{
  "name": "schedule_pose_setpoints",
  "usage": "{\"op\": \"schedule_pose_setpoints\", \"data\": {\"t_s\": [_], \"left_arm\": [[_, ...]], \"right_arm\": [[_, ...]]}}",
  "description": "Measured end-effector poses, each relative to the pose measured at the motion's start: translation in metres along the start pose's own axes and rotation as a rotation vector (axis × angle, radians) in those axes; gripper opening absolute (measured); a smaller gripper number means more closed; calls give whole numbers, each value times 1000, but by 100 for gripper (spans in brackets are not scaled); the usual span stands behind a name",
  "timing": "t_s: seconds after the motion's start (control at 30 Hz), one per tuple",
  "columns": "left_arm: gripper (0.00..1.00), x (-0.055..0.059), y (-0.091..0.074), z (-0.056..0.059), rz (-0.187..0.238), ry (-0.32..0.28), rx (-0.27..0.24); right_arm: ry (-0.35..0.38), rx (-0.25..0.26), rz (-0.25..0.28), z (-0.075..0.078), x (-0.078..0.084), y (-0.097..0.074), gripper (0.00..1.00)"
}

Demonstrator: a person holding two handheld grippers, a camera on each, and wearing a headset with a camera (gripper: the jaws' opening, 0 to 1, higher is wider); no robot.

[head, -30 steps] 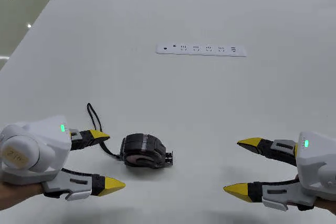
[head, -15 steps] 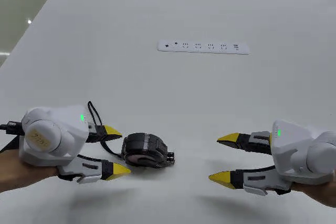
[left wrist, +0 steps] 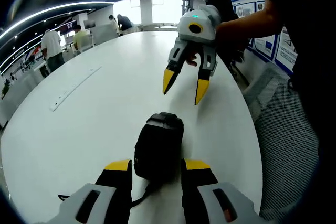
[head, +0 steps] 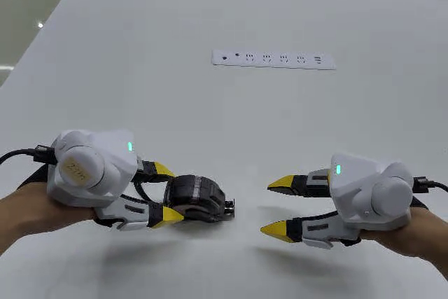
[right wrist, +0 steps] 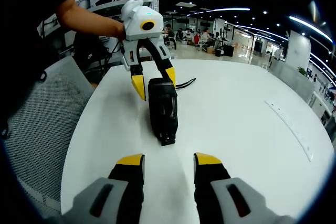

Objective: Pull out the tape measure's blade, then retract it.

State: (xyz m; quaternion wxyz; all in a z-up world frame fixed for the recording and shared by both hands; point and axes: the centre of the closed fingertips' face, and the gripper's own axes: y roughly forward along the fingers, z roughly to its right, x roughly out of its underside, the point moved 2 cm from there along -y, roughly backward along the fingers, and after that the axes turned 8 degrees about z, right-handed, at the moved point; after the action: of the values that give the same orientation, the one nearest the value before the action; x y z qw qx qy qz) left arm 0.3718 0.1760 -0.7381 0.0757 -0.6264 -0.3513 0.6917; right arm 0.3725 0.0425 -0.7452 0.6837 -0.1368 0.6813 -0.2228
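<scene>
Left tool moved in, straddling tape measure.

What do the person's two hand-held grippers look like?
Both the left hand-held gripper and the right hand-held gripper have rounded white housings with a green light, black jaws ending in pointed yellow tips, and a black cable at the rear. The left one carries a round yellowish label. The forearms wear no sleeves.

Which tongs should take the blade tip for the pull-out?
Right. The right tongs are open and face the tape measure's blade tip, with bare table between. The left tongs straddle the other end.
</scene>
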Motion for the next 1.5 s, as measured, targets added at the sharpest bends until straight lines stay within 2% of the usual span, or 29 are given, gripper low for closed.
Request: {"op": "schedule_pose_setpoints", "data": {"t_s": [0.33,0.43,0.77,0.93,1.3,1.5], "left_arm": [[30,-1,4,1,-21,15,14],[30,-1,4,1,-22,17,15],[29,-1,4,1,-37,21,35],[28,0,4,0,-54,28,42],[27,0,4,0,-54,27,48],[27,0,4,-1,-58,23,53]], "right_arm": [[-21,-48,-8,-2,-1,23,34],[-20,-51,-8,-3,-1,24,33],[-26,-92,-14,-2,-3,45,24],[-32,-95,-25,-1,0,51,22],[-59,-131,-64,-2,7,62,16],[-71,-139,-57,-2,6,62,15]]}}
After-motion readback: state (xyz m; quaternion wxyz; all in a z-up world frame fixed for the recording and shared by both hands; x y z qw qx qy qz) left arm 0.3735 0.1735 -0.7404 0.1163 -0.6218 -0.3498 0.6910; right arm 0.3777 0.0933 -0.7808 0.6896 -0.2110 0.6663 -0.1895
